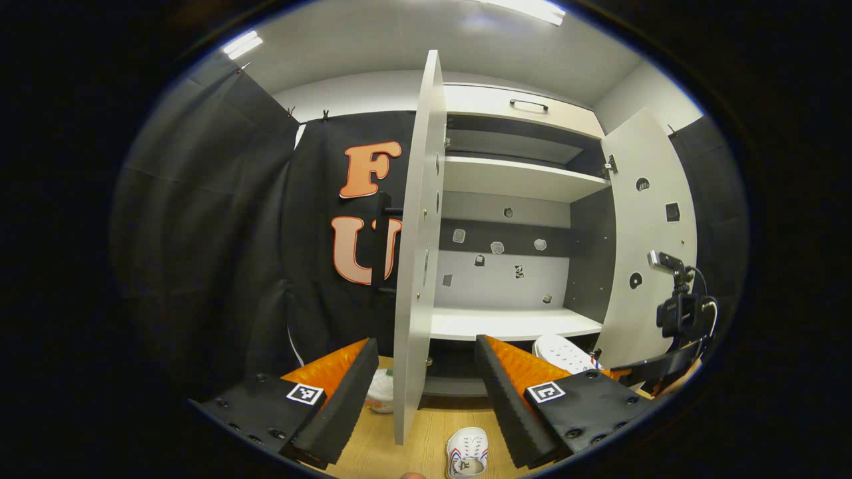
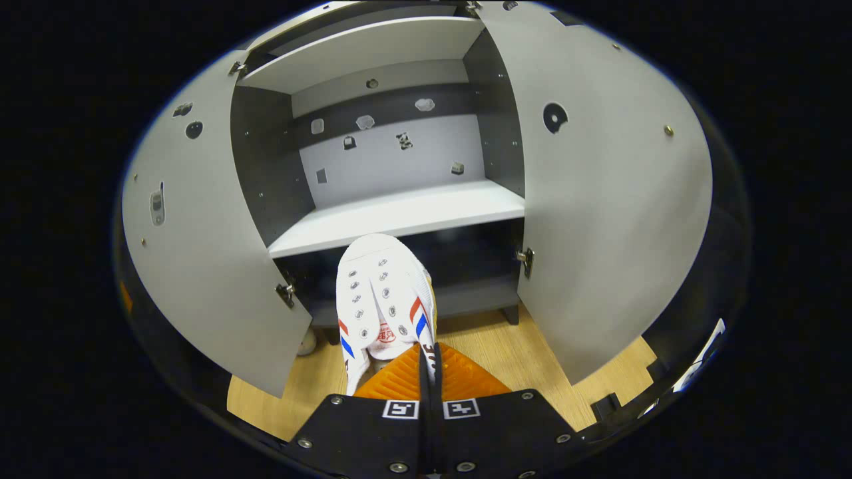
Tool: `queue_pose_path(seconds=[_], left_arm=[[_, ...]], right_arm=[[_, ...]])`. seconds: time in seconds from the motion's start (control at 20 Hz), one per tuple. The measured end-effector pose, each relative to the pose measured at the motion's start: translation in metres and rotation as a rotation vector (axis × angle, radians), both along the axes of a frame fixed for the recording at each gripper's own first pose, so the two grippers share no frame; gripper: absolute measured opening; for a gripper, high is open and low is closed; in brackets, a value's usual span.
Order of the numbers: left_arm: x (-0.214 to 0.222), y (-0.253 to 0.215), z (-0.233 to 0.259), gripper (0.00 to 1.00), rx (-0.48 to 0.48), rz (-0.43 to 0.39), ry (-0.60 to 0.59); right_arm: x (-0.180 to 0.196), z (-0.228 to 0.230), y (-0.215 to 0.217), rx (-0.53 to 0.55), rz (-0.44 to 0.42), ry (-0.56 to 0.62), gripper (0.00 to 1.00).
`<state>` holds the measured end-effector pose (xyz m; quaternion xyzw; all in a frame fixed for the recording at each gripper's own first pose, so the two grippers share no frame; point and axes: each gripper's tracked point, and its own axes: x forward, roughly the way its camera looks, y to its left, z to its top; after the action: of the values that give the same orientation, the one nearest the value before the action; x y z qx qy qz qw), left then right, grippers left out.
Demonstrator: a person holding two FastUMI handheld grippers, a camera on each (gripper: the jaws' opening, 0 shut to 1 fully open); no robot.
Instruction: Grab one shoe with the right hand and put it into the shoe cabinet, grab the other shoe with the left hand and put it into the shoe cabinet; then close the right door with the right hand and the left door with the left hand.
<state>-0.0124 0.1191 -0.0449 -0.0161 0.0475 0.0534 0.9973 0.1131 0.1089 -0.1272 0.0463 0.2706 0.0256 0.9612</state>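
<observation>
A: What does the coming move turn on?

B: The line from the held shoe to the cabinet mouth; in the right gripper view the white canvas shoe with red and blue side stripes [image 2: 383, 299] points toe-first, its long axis running straight away from the right gripper [image 2: 426, 372] toward the pale grey shoe cabinet with dark inner walls [image 2: 399, 219], both doors swung wide.

A: And the grip itself?

B: The right gripper's fingers are drawn almost together, pinching the shoe's heel end; the toe hangs in front of the dark lower compartment, just below the white middle shelf [image 2: 406, 213], not yet resting on anything as far as I can judge.

A: The other shoe?

B: A second white canvas shoe [image 1: 467, 454] lies on the light wooden floor [image 1: 426, 426] in front of the cabinet, just beside the foot of the open left door [image 1: 418, 253]; in the left gripper view it sits between the left gripper's [image 1: 426, 392] fingers and lower down; that gripper is spread wide and holds nothing.

A: So which hand is nearer to what?

B: The right to the cabinet, I'd say; a short push forward should carry its shoe inside; the left is nearer the floor shoe.
</observation>
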Motion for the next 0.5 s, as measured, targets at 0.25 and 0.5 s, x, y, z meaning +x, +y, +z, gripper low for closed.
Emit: queue_pose_path(seconds=[0.25,0.5], left_arm=[[0.002,0.006,-0.001,0.96,0.006,-0.006,-0.005],[0.007,0.009,-0.002,0.95,0.019,-0.017,-0.01]], right_arm=[[0.058,0.056,0.011,0.044,-0.007,-0.087,0.0],[0.1,0.076,0.003,0.022,-0.06,-0.13,0.0]])
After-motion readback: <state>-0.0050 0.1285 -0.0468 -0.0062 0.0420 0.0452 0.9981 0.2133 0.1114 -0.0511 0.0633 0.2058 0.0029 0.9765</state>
